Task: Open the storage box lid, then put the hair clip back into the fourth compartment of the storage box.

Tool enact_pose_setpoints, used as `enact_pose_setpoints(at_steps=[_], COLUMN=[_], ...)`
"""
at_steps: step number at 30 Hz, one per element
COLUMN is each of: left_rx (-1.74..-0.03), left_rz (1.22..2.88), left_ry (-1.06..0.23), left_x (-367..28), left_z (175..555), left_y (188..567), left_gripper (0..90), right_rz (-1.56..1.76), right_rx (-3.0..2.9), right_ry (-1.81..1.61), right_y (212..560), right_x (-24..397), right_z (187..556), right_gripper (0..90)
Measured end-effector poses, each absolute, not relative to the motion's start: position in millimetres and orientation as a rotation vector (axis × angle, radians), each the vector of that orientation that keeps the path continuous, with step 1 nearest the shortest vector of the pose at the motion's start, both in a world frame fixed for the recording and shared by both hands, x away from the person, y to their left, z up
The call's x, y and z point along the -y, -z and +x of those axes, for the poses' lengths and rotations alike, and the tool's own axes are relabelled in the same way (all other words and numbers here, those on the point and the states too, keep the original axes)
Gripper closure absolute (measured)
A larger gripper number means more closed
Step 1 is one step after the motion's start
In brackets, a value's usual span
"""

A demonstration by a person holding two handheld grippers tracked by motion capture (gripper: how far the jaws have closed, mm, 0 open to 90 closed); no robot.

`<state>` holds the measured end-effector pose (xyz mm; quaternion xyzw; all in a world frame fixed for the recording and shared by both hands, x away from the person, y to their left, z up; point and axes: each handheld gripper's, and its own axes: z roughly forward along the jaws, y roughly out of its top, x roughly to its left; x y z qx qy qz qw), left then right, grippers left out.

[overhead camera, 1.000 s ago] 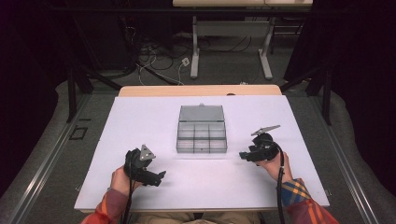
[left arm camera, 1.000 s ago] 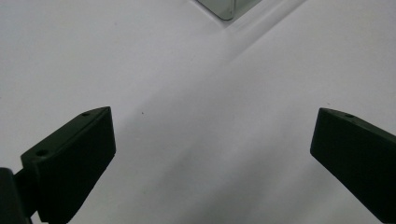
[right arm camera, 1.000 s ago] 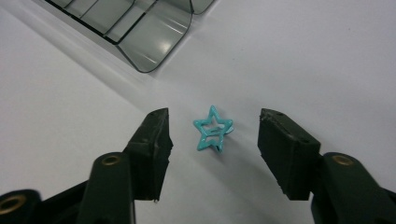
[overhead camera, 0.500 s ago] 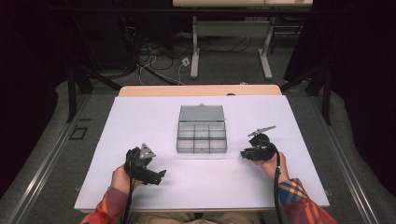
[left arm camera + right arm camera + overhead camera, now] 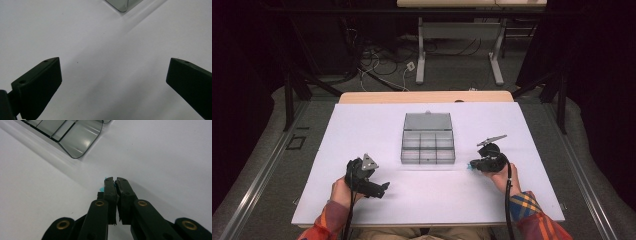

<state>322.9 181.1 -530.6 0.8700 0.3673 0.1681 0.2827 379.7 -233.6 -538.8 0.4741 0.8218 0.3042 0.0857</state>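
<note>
A: At the white table (image 5: 362, 125), the right gripper (image 5: 115, 180) has just been closing, and its two black jaws now pinch a small turquoise piece (image 5: 105, 183) against the tabletop. A sliver of it shows between and beside the tips; what the piece is cannot be told.

B: And where does that sit on the table?

A: From above, the turquoise speck (image 5: 469, 169) lies at the tip of the right gripper (image 5: 473, 165), just off the near right corner of the clear compartment box (image 5: 428, 145), which stands open at mid-table with its lid tilted back.

B: The other hand?

A: The left gripper (image 5: 382, 187) rests on the table near the person, well apart from the box. Its jaws stand wide apart with bare white surface between them.
</note>
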Motion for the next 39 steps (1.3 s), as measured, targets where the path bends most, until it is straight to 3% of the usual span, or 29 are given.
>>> enact_pose_setpoints(at_steps=[39], left_rx=[-0.982], left_rz=[2.332], left_ry=[-0.438], left_x=[-181], left_z=[323], left_y=[529], left_gripper=[0.3], right_rz=[1.313], right_rx=[-2.42], right_ry=[-0.997], right_y=[521], right_x=[223], right_z=[365], right_gripper=[89.0])
